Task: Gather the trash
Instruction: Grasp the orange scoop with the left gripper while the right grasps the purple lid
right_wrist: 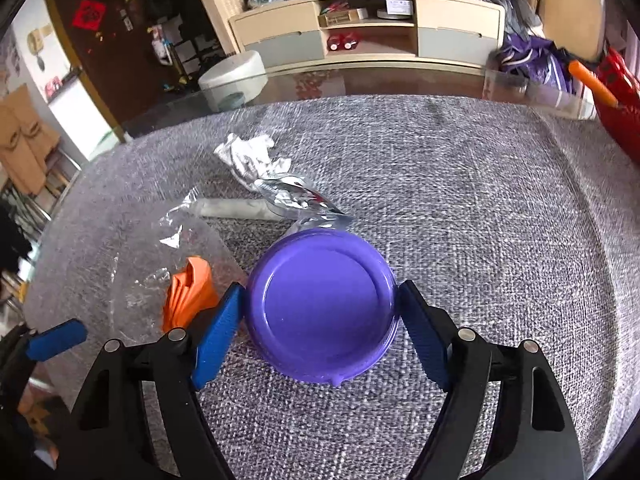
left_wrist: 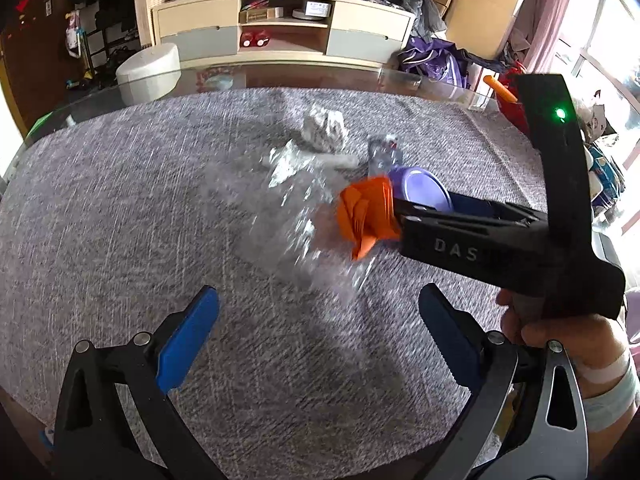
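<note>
A purple plastic lid (right_wrist: 322, 306) sits between the blue pads of my right gripper (right_wrist: 320, 332), which is closed against its two sides; it also shows in the left wrist view (left_wrist: 424, 190). Crumpled orange paper (right_wrist: 188, 296) lies on a clear plastic bag (right_wrist: 168, 248) just left of the right gripper, and also shows in the left wrist view (left_wrist: 366, 216). Crumpled white paper (right_wrist: 250, 152), a silver foil wrapper (right_wrist: 296, 198) and a grey roll (right_wrist: 232, 208) lie beyond. My left gripper (left_wrist: 318, 328) is open and empty, short of the bag (left_wrist: 304, 216).
A grey cloth (right_wrist: 460, 200) covers the glass table. A red container (right_wrist: 620, 92) with an orange stick stands at the table's far right edge. A TV cabinet (right_wrist: 368, 32) and a white stool (right_wrist: 232, 76) stand beyond the table.
</note>
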Tool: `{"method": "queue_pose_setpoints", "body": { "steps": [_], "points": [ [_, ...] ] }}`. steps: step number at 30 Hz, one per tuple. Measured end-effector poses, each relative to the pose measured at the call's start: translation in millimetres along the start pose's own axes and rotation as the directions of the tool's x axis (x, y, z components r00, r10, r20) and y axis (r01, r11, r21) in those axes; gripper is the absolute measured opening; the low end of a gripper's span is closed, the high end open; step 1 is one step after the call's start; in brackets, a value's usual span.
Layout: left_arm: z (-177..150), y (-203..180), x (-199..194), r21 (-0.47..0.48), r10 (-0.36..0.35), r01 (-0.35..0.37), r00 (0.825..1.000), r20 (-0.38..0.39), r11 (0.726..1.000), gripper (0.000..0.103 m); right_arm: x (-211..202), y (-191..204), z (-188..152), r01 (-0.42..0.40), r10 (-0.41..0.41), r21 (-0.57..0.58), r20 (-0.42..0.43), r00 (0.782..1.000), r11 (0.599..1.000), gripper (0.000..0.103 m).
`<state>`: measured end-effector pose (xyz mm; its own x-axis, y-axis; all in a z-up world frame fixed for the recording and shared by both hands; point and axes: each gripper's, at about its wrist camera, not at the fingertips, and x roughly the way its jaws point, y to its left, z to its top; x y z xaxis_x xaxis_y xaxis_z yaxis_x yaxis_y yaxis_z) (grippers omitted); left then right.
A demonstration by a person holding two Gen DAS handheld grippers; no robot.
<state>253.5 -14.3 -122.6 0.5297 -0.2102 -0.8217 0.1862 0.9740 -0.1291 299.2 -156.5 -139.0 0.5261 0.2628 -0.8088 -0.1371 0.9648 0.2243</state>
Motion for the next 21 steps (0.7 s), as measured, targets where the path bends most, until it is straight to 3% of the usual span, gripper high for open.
{"method": "queue_pose_setpoints", "body": {
  "steps": [4, 8, 11, 15, 18, 21],
  "points": [
    [13, -8, 5, 0.02, -0.005, 0.004, 1.0, 0.024, 1.0, 0.092, -12, -21, 6, -0.026, 0.025, 0.046, 0.024, 0.999, 0.999, 0.078],
    [23, -16, 16, 0.046, -0.007, 0.006, 1.0, 0.022, 0.999, 0.078, -23, -39, 13, -0.023, 0.02, 0.081, 0.044, 0.999, 0.996, 0.078],
    [30, -20, 27, 0.051, -0.017, 0.017, 1.0, 0.007, 0.999, 0.056, -26, -45, 14, -0.022, 0.017, 0.098, 0.053, 0.998, 0.995, 0.078],
    [33, -22, 33, 0.047, -0.032, 0.032, 0.999, -0.008, 0.998, 0.016, -29, -51, 12, -0.017, 0.011, 0.109, 0.054, 0.998, 0.994, 0.078],
    [32, -24, 27, 0.044, -0.046, 0.046, 0.999, 0.003, 0.998, 0.008, -35, -51, 10, -0.02, 0.014, 0.11, 0.057, 0.998, 0.994, 0.079],
    [31, -27, 11, 0.045, -0.043, 0.042, 0.999, 0.03, 0.998, 0.008, -46, -48, 8, -0.028, 0.021, 0.105, 0.066, 0.998, 0.994, 0.079]
  ]
}}
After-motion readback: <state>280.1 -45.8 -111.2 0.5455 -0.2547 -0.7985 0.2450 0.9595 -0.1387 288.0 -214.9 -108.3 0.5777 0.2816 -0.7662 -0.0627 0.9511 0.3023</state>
